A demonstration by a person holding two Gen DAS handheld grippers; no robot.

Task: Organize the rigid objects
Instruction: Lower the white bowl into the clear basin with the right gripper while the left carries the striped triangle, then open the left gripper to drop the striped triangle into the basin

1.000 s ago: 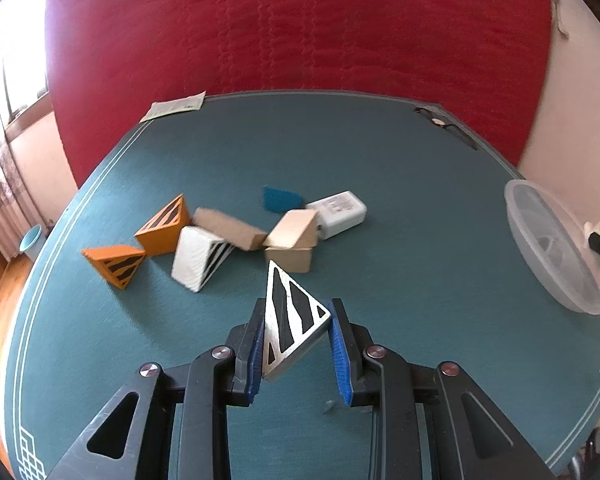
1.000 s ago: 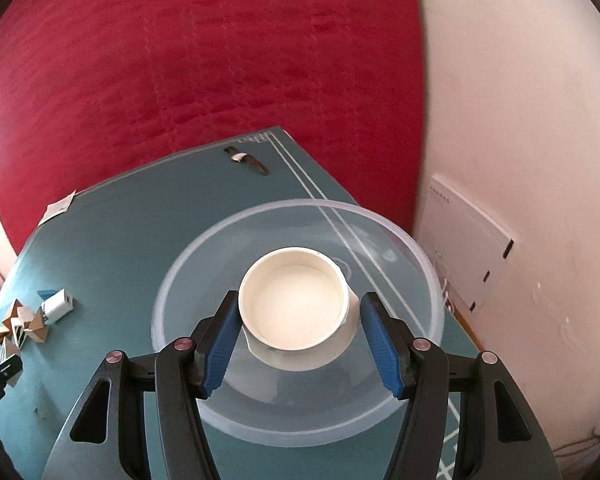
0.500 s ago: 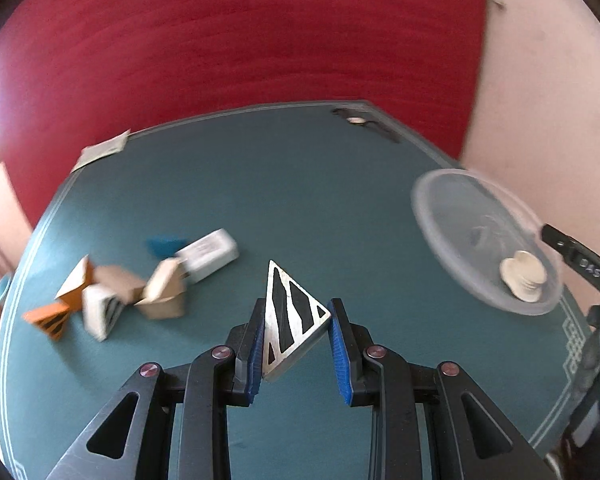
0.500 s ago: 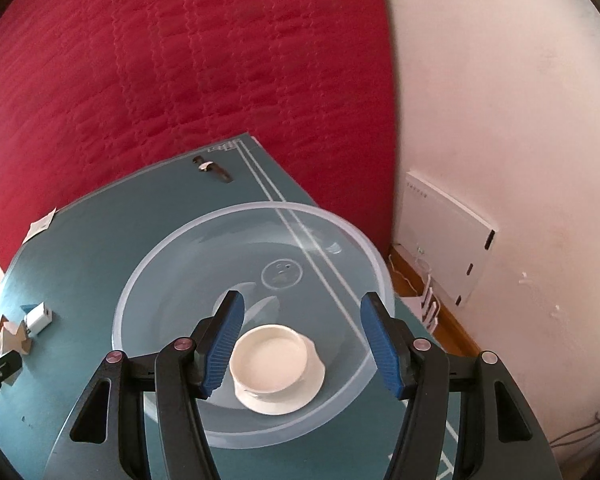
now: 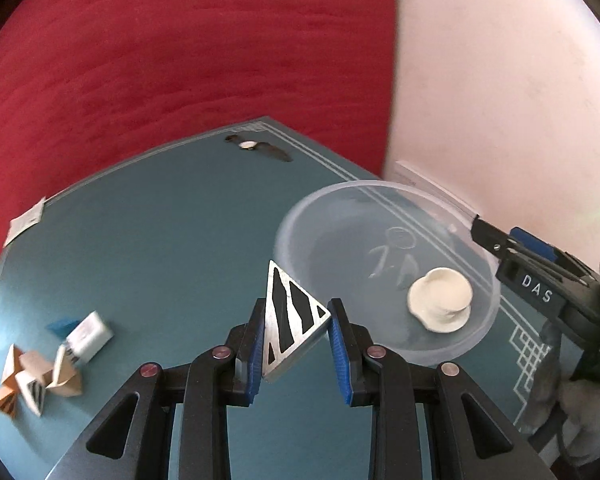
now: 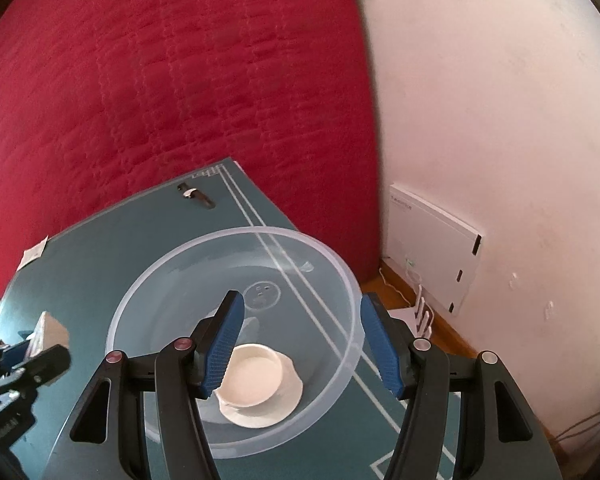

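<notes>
**Carrying the striped wedge to the bowl**

Left gripper (image 5: 296, 340) pinching a white triangular wedge (image 5: 290, 320) with black stripes, flat faces clamped between the blue pads, apex pointing up and forward; wedge held above the teal table (image 5: 172, 240), just short of the near rim of the clear plastic bowl (image 5: 300, 216); in the right wrist view, the same wedge glimpsed at far left as a pale sliver (image 6: 46, 330) in front of the dark frame of the left tool. Right gripper (image 6: 300, 344) spread and empty, poised over the bowl with jaws astride open air; a cream-coloured dish (image 6: 256, 380) lying inside the bowl, toward its near side, partly hidden by the left pad. Remaining blocks (image 5: 36, 380), orange, tan and white, clustered at the far left of the table beside a small white box (image 5: 88, 334), well apart from the bowl.

Judged step: delivery of the wedge into the bowl. For a clean release: bring wedge fully past the rim before lowering; aim for the bare floor of the bowl, left of the dish as the left wrist view shows it, not on top of it; lower close to the floor before spreading the pads, since a wedge dropped on a sharp corner may tumble or skid the light bowl; keep clear of the right gripper, or draw that tool back first; avoid knocking the rim, as the bowl looks light enough to slide.
</notes>
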